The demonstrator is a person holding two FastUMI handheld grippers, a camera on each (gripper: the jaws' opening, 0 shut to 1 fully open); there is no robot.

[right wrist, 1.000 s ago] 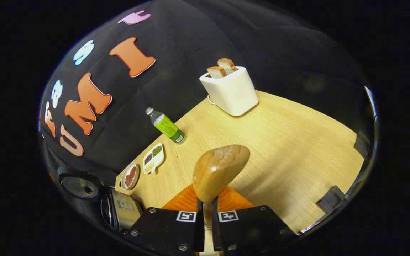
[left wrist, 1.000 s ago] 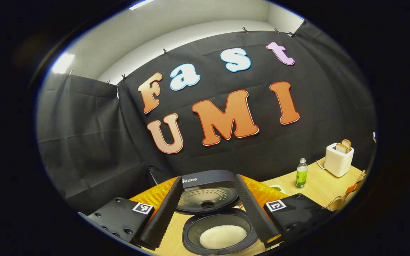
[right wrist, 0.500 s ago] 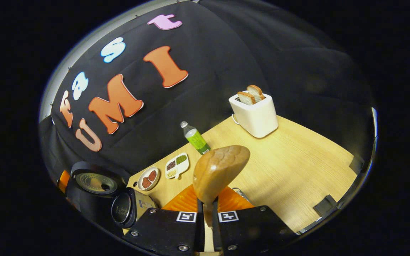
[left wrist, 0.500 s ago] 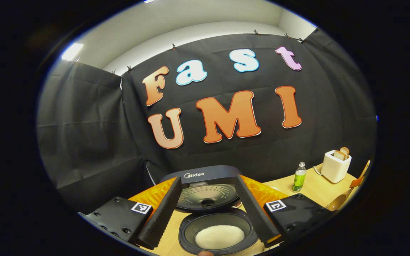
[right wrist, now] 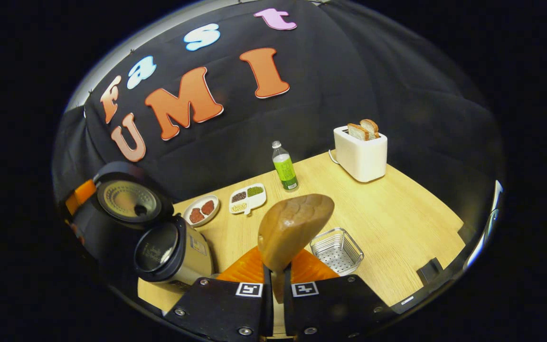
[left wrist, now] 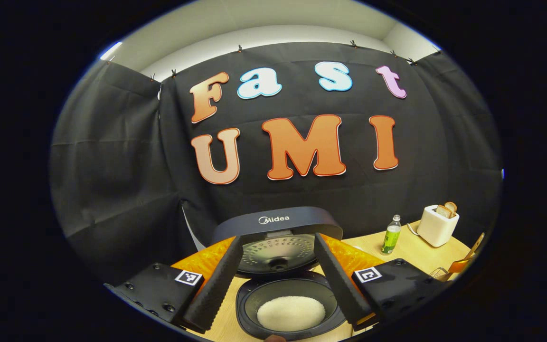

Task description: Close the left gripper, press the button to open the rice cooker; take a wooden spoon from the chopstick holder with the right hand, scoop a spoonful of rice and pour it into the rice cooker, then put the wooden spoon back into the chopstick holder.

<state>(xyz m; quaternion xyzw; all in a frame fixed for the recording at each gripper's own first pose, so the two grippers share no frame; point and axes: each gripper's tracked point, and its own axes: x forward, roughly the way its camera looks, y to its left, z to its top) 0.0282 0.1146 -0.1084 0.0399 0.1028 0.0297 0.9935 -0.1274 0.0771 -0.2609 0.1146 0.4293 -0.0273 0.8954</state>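
"Midea" is read on the raised lid of the rice cooker (left wrist: 277,223). Left gripper (left wrist: 277,280) is held open above the rice (left wrist: 291,313). Wooden spoon (right wrist: 294,228) is clamped by the right gripper (right wrist: 273,289); bottle (right wrist: 285,166) label unreadable.

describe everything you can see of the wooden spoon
The wooden spoon is smooth, glossy brown wood with visible grain. Its oval bowl stands up above the right gripper, back side toward the camera, tilted slightly right. The gripper's fingers pinch its narrow neck; the handle below is hidden. No rice shows on the visible side.
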